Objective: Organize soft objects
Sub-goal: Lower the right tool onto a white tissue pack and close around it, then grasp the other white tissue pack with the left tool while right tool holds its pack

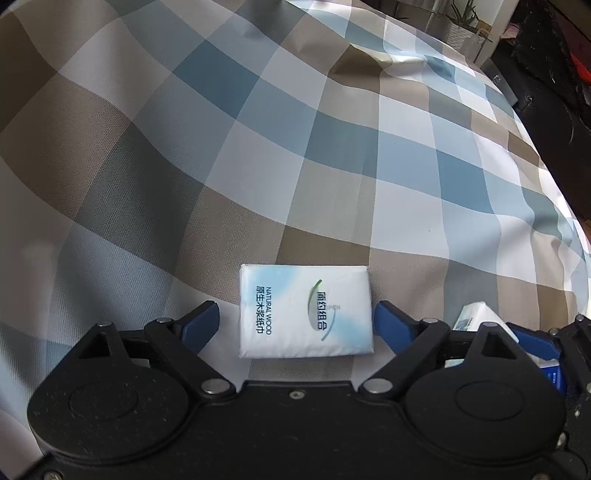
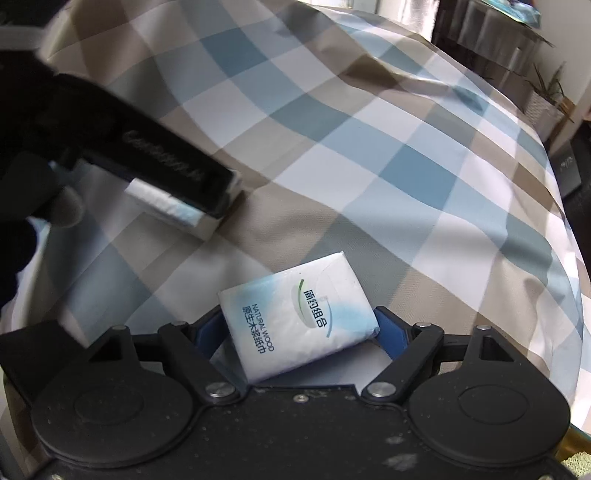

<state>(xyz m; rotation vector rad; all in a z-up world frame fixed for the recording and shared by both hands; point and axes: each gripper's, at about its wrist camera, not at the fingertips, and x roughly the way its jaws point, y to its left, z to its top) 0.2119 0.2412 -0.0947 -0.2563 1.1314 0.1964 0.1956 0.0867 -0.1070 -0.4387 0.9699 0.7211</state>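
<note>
Two white tissue packs with blue-green print lie on a checked bedspread (image 1: 258, 147). In the left wrist view one pack (image 1: 304, 312) lies flat between the blue fingers of my left gripper (image 1: 295, 317), which is open: a gap shows at the left pad and the right pad sits just beside the pack. In the right wrist view the other pack (image 2: 299, 317) lies turned at an angle in my right gripper (image 2: 295, 325), both blue pads touching its sides. That pack's end (image 1: 480, 317) also shows at the lower right of the left wrist view. The left gripper's black body (image 2: 147, 155) covers most of its pack (image 2: 166, 206).
The bedspread (image 2: 369, 147) bulges and creases toward the far side. Beyond its far right edge stand a potted plant (image 1: 461, 22), seen again as a plant (image 2: 550, 96), and dark furniture (image 1: 546, 92). A dark-sleeved hand (image 2: 22, 206) holds the left gripper.
</note>
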